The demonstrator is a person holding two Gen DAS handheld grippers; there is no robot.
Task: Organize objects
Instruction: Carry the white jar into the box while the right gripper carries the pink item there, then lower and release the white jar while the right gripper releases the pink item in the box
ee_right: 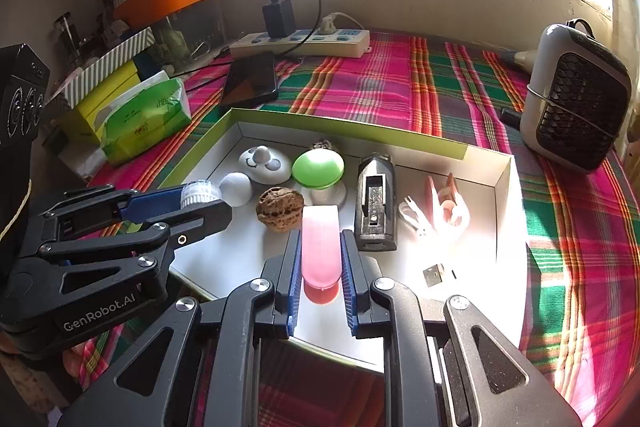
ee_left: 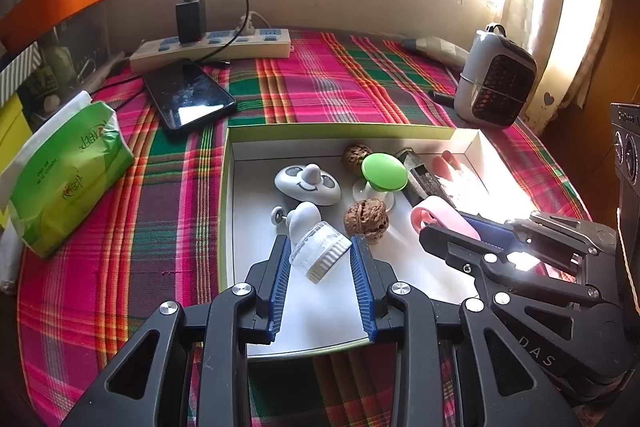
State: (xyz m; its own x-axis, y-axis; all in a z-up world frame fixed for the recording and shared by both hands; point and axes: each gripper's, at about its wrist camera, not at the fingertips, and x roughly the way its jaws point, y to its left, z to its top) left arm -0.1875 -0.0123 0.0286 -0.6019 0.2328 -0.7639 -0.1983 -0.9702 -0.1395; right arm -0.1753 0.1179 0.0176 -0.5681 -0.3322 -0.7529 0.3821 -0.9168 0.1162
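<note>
Over a shallow box (ee_left: pixel 226 187) on a plaid-covered table, both hand-held grippers carried items. The left gripper (ee_left: pixel 320 247) was closed on a small clear jar (ee_left: pixel 320 251) with a ribbed white cap, held tilted above the box's near-left floor. The right gripper (ee_right: pixel 321 251) pinched a pink flat case (ee_right: pixel 321 243) above the box's near edge.

The jar sat askew between the pads and looked liable to twist out and roll into the loose pieces below. Crowding the box floor were a walnut (ee_right: pixel 280 211), a green mushroom-shaped cap (ee_right: pixel 318 165), a white smiley-faced dish (ee_right: pixel 264 161), a black stapler (ee_right: pixel 375 203) and pink clips (ee_right: pixel 448 203) toward its right wall. With little bare floor left, either item set down could knock a neighbour. Beyond the box's far wall lay a phone (ee_left: pixel 188 99) and a power strip (ee_left: pixel 212 47).
</note>
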